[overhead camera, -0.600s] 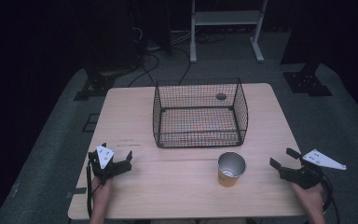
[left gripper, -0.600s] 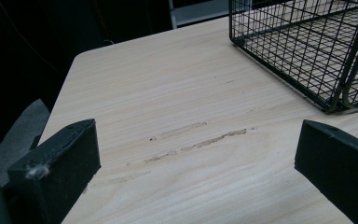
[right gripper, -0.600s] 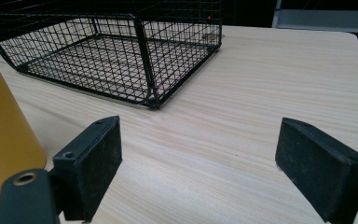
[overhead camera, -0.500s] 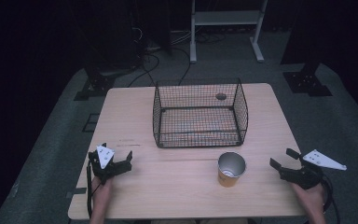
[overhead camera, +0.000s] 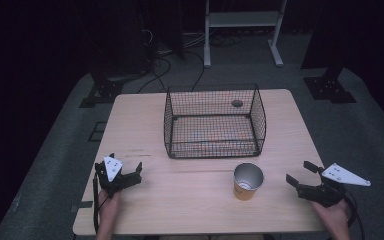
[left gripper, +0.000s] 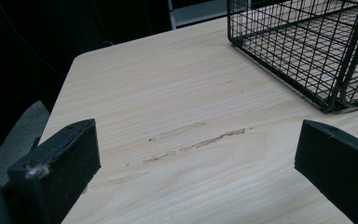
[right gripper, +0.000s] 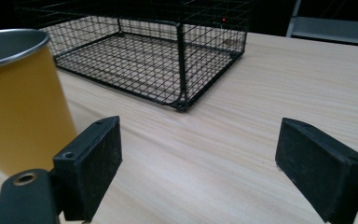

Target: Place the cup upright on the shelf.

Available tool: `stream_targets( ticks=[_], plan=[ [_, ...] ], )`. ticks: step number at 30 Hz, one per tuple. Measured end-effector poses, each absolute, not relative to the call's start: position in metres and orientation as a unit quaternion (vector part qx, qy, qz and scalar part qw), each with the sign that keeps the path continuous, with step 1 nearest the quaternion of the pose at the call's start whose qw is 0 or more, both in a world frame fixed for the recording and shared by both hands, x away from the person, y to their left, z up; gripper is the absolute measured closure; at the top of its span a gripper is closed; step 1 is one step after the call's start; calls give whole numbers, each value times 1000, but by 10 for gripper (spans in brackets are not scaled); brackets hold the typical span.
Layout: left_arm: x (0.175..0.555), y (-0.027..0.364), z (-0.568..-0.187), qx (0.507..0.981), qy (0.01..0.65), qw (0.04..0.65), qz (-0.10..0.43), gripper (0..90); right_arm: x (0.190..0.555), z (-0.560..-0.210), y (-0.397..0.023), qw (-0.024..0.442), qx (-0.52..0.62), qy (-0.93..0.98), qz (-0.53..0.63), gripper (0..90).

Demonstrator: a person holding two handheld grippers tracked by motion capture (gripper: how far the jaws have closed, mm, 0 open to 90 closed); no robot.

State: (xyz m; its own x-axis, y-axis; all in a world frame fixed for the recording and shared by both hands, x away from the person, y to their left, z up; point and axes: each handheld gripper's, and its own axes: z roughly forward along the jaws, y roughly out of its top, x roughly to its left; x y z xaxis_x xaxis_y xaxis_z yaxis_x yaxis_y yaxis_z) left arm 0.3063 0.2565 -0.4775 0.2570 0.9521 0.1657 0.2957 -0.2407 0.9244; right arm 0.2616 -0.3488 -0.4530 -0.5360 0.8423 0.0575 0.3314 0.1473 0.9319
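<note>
Left gripper (overhead camera: pixel 131 173) sits near the table's front-left corner w/ jaws spread wide, nothing between them; the left gripper view has bare wood w/ a few scuff marks in the gap, and the wire basket's corner up at the right. Right gripper (overhead camera: pixel 300 173) sits near the front-right edge, jaws also well apart and empty, both in the high view and in the right gripper view, where light wood fills the gap. Cup (overhead camera: pixel 248 181), metal inside w/ a yellow-orange outside, stands upright on the wooden table (overhead camera: pixel 145 130) toward the front, right of centre, between the two grippers but closer to the right one; not touched by either. In the right gripper view it stands just beyond the left-hand jaw, off to the side of the gap. Black wire basket (overhead camera: pixel 215 122) sits mid-table behind the cup, apart from it, open top, no contents visible. Each gripper is held by a hand coming in from the bottom edge.
</note>
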Motion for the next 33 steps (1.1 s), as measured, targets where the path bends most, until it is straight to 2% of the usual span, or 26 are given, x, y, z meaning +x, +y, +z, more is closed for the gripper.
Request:
stream_targets(
  ticks=[17,33],
  plan=[
    [306,256,-478,678,459,410,401,0,242,-442,-322,251,359,745,503,136],
    [306,256,-478,679,459,410,401,0,233,-446,-303,234,336,765,498,136]
  ],
)
